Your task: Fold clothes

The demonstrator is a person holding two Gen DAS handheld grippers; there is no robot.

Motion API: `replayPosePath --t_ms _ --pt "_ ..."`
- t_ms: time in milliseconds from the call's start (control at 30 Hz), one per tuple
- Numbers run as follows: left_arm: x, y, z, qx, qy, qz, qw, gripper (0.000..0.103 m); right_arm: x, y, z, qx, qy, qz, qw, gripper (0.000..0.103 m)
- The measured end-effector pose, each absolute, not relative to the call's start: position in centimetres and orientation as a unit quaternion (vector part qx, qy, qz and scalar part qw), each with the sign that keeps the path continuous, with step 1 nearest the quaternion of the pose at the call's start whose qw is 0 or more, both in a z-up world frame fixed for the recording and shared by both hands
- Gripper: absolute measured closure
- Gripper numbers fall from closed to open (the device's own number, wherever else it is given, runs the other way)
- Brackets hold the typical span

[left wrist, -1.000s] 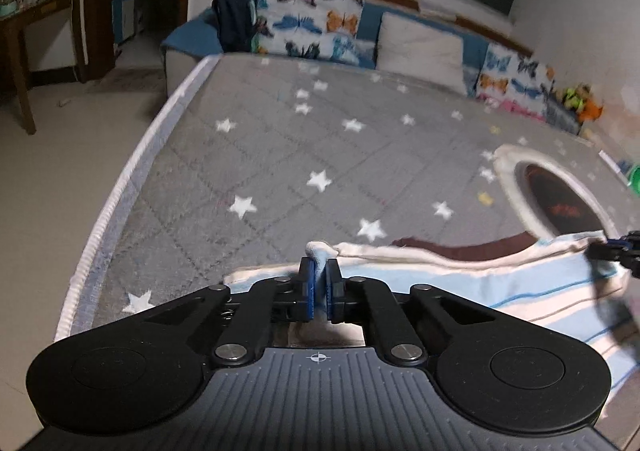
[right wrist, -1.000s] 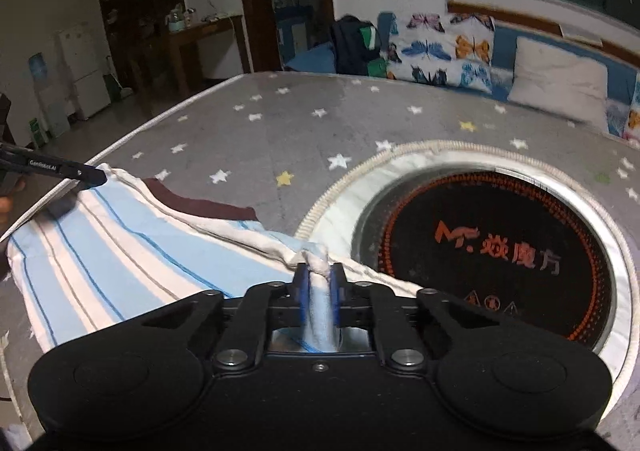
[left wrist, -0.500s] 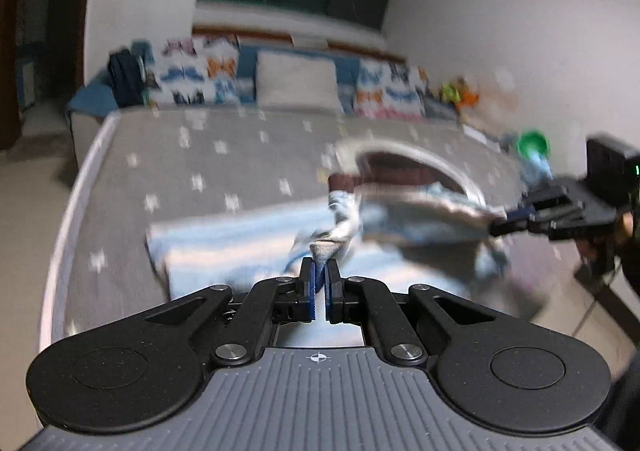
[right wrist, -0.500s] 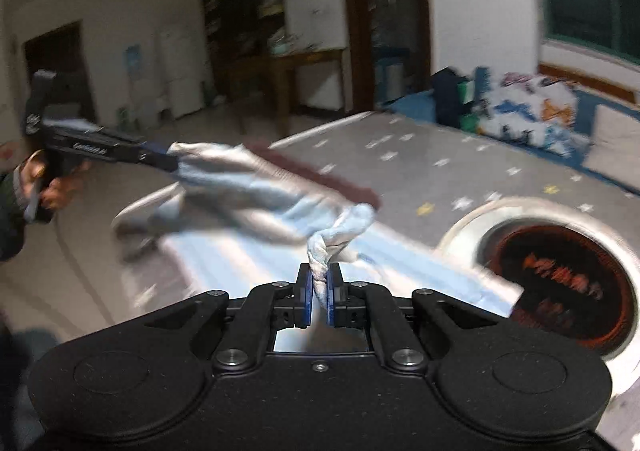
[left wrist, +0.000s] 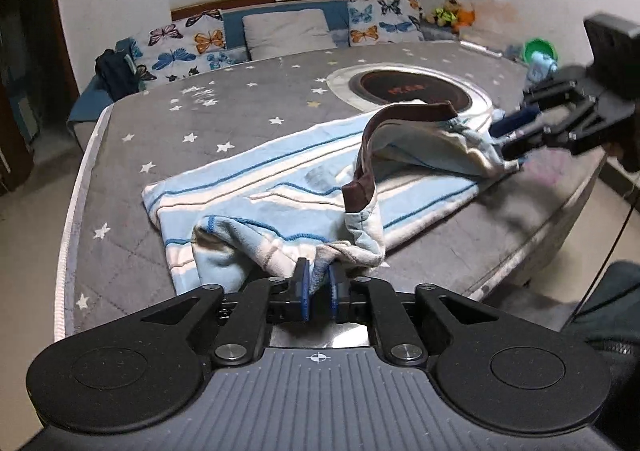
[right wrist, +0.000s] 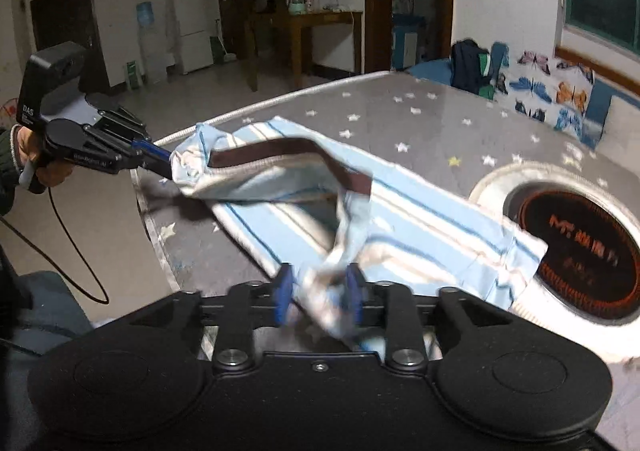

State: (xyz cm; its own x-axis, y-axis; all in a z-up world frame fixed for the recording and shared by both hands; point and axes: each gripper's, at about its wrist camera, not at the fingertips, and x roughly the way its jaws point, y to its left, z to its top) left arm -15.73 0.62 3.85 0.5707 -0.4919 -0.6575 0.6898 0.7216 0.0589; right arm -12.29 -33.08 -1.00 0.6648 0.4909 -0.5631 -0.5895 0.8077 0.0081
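Striped garment (left wrist: 280, 187), light blue with white bands and a brown trimmed edge (left wrist: 360, 195), lies mostly flat on the star-patterned bed (left wrist: 200, 111), near the front edge, just beside a round printed mat (left wrist: 408, 89). One edge is lifted and doubled toward me, hanging between my two grippers.

Left gripper (left wrist: 319, 285): fingers narrow, pinching a bunched corner of the cloth. Right gripper (right wrist: 319, 293): fingers stand wider apart with a wad of cloth between them; view is blurred, so I cannot tell whether they grip it or are letting go.

Handling judgement: cloth is light, soft and limp. It sags between the two hold points and the brown trim curls over. No stiffness to rely on, so the raised edge needs both corners held and kept taut or it will crumple. Best hold points look like the corners along the trimmed edge, pinching through the hem, where the fabric is thicker.
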Motion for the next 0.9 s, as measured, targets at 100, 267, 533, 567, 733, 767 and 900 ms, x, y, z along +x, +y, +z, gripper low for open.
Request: replayPosePath --t_ms 100,267,533,567,733,767,900 --pt "-16.3 0.5 4.3 0.169 0.307 -0.339 0.873 0.068 -12.1 -32.8 -1.7 -0.088 0.28 0.289 0.911 0.06" --pt "-17.5 -0.2 4.8 0.196 0.285 -0.344 0.873 0.063 -10.5 -31.7 -2.4 -0.097 0.28 0.285 0.911 0.06" --pt "-18.0 -3.0 3.6 0.252 0.256 -0.356 0.863 0.051 -9.0 -30.3 -3.5 -0.108 0.273 0.289 0.911 0.084" --pt "-17.7 -3.1 3.5 0.252 0.257 -0.354 0.863 0.051 -9.0 -30.4 -3.3 -0.105 0.27 0.287 0.913 0.086" --pt "-16.4 -3.1 2.9 0.255 0.271 -0.346 0.862 0.06 -9.6 -31.4 -2.3 -0.088 0.257 0.276 0.922 0.094" --pt "-16.5 -3.1 2.7 0.261 0.269 -0.349 0.859 0.058 -9.8 -31.7 -2.1 -0.084 0.255 0.274 0.924 0.094" --pt "-16.4 -2.8 2.9 0.25 0.273 -0.365 0.854 0.053 -9.8 -32.0 -2.0 -0.083 0.254 0.266 0.926 0.094"
